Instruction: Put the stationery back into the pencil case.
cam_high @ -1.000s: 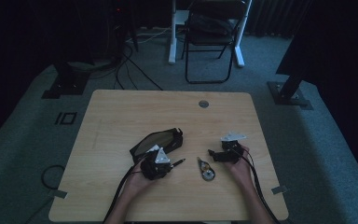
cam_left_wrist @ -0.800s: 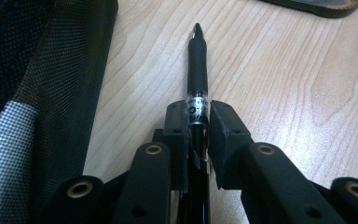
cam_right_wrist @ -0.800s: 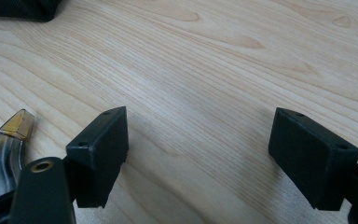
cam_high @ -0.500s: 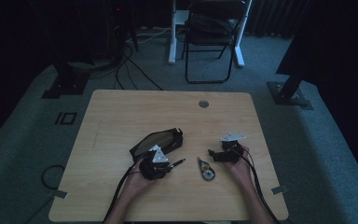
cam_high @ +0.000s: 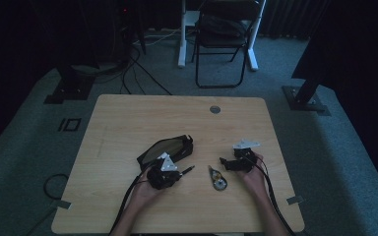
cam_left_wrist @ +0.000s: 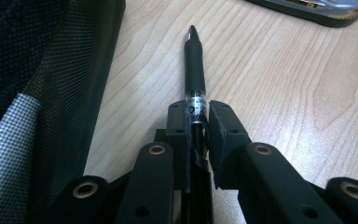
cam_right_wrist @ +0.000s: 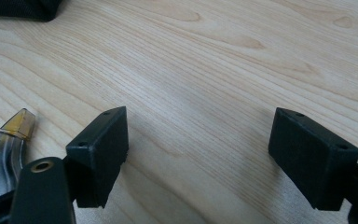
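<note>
Now your left claw (cam_left_wrist: 196, 122) pinches the pen (cam_left_wrist: 195, 65), tip forward beside the pouch (cam_high: 166, 148); right claw (cam_right_wrist: 198, 154) gapes empty.

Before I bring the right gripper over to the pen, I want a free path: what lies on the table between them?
A small tape dispenser lies on the table between the right gripper and the pen, as the high view shows.

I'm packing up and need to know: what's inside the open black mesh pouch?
The black mesh pouch shows a pale, glossy lining; any contents are hidden. The black pen is outside it, clamped in the left gripper.
</note>
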The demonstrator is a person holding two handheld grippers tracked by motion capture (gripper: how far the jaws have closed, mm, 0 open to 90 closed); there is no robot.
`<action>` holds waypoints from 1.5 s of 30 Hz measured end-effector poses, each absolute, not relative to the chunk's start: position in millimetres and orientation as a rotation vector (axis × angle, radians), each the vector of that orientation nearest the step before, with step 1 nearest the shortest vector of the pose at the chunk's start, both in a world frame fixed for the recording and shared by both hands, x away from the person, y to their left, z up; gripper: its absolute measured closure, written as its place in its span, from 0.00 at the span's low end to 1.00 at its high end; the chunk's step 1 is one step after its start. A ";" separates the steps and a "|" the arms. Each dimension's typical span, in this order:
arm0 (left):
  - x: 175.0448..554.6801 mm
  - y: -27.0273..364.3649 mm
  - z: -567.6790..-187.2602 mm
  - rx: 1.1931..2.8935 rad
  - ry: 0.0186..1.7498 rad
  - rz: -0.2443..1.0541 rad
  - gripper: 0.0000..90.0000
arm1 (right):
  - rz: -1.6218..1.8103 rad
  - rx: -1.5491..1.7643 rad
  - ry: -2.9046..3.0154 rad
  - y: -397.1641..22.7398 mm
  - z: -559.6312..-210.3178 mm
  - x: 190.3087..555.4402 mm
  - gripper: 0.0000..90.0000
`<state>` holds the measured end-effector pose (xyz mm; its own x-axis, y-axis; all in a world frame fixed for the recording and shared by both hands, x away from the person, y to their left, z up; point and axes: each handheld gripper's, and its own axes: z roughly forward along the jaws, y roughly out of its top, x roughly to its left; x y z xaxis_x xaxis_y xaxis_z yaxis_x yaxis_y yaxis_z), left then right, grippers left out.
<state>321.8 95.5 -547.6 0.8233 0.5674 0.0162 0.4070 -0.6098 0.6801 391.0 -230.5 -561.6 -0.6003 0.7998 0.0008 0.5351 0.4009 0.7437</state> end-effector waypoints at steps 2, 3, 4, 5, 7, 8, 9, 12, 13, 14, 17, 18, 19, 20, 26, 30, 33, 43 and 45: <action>321.8 95.0 -547.0 2.315 0.711 0.302 0.89 | 1.029 1.154 2.306 -230.5 -561.6 391.0 0.22; 321.7 94.6 -546.5 2.319 0.707 0.301 0.89 | 1.029 1.153 2.306 -230.5 -561.6 391.1 0.22; 321.6 94.4 -546.2 2.319 0.705 0.299 0.89 | 1.029 1.153 2.306 -230.5 -561.6 391.1 0.22; 321.6 94.4 -546.2 2.319 0.705 0.299 0.89 | 1.029 1.154 2.306 -230.5 -561.6 391.0 0.22; 321.2 93.8 -544.0 2.311 0.701 0.298 0.89 | 1.029 1.154 2.306 -230.5 -561.6 391.1 0.22; 321.0 93.6 -542.7 2.308 0.700 0.301 0.89 | 1.029 1.153 2.306 -230.5 -561.6 391.1 0.22; 321.0 93.6 -541.6 2.311 0.695 0.305 0.89 | 1.029 1.153 2.307 -230.5 -561.6 391.1 0.22; 320.5 93.2 -538.7 2.308 0.692 0.310 0.89 | 1.028 1.153 2.307 -230.5 -561.6 391.1 0.22; 320.2 93.1 -537.9 2.307 0.691 0.310 0.89 | 1.029 1.154 2.306 -230.5 -561.6 391.0 0.22; 320.0 92.9 -537.2 2.304 0.690 0.312 0.89 | 1.029 1.154 2.306 -230.5 -561.6 391.1 0.22; 319.0 92.8 -535.0 2.307 0.683 0.312 0.89 | 1.029 1.154 2.306 -230.5 -561.6 391.1 0.22; 318.5 92.6 -534.5 2.305 0.684 0.311 0.88 | 1.029 1.154 2.306 -230.5 -561.6 391.0 0.22; 317.9 92.6 -533.8 2.305 0.680 0.313 0.89 | 1.029 1.153 2.306 -230.5 -561.6 391.1 0.22; 317.1 92.8 -532.6 2.304 0.678 0.313 0.88 | 1.029 1.154 2.306 -230.5 -561.6 391.0 0.22; 314.7 93.4 -525.0 2.294 0.663 0.321 0.88 | 1.029 1.154 2.306 -230.4 -561.6 391.0 0.22; 313.5 93.8 -520.0 2.282 0.658 0.323 0.88 | 1.029 1.154 2.306 -230.5 -561.6 391.1 0.22; 312.2 94.6 -516.5 2.274 0.655 0.325 0.88 | 1.029 1.153 2.306 -230.5 -561.6 391.1 0.22; 309.7 96.2 -508.0 2.263 0.638 0.335 0.88 | 1.029 1.154 2.306 -230.5 -561.6 391.1 0.22; 309.4 96.6 -506.4 2.261 0.636 0.337 0.88 | 1.029 1.153 2.306 -230.5 -561.6 391.1 0.22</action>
<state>309.4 96.6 -506.4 0.8420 0.5375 0.0464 0.3399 -0.5953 0.7281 391.1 -230.5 -561.6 -0.6003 0.7998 0.0008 0.5350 0.4008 0.7438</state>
